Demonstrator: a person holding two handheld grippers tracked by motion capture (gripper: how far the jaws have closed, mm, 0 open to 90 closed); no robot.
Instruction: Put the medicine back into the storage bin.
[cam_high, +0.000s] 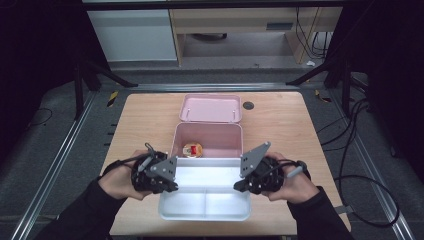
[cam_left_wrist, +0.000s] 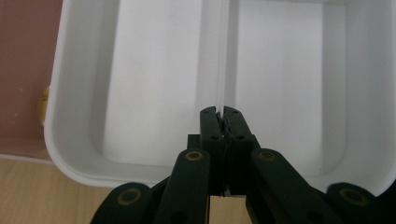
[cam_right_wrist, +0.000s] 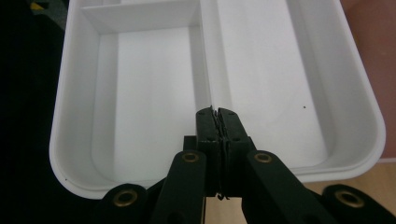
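Note:
A white divided tray (cam_high: 205, 216) hangs between my two grippers over the near part of the wooden table (cam_high: 145, 120). My left gripper (cam_high: 172, 187) is shut on the tray's left end. In the left gripper view the gripper (cam_left_wrist: 220, 112) pinches the thin inner divider of the tray (cam_left_wrist: 154, 84). My right gripper (cam_high: 237, 186) is shut on the right end, and in the right gripper view the gripper (cam_right_wrist: 215, 113) clamps the same divider of the tray (cam_right_wrist: 149, 93). The tray's compartments are empty.
Just beyond the tray stands an open pink box (cam_high: 209, 125) with a small round yellow-and-red item (cam_high: 192, 149) inside. Its pink lid (cam_high: 211, 107) lies behind it. A small dark disc (cam_high: 248, 105) sits at the back right of the table.

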